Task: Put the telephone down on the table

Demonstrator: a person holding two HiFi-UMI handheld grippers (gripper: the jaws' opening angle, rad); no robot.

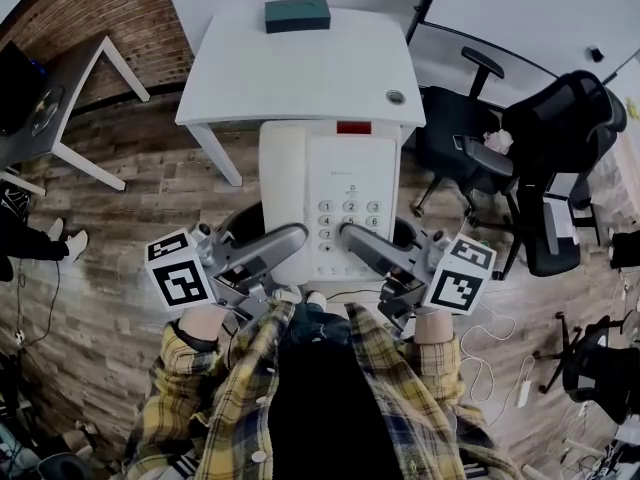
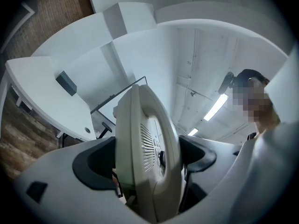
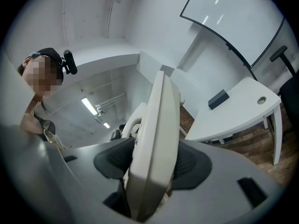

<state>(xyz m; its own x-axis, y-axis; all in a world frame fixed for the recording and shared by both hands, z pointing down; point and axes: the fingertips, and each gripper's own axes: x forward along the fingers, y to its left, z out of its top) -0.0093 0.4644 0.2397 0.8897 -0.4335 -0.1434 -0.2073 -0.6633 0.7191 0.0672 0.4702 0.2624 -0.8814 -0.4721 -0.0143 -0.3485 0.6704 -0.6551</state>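
Observation:
A white desk telephone with handset and keypad hangs in the air, level, in front of the white table. My left gripper is shut on its near left edge and my right gripper is shut on its near right edge. In the left gripper view the telephone stands edge-on between the dark pads. The right gripper view shows the telephone clamped the same way between the pads. The phone's far end reaches the table's near edge.
A dark green box lies at the table's far edge, and a cable hole sits near its right front corner. Black office chairs stand to the right, a grey side table to the left. Wooden floor lies below.

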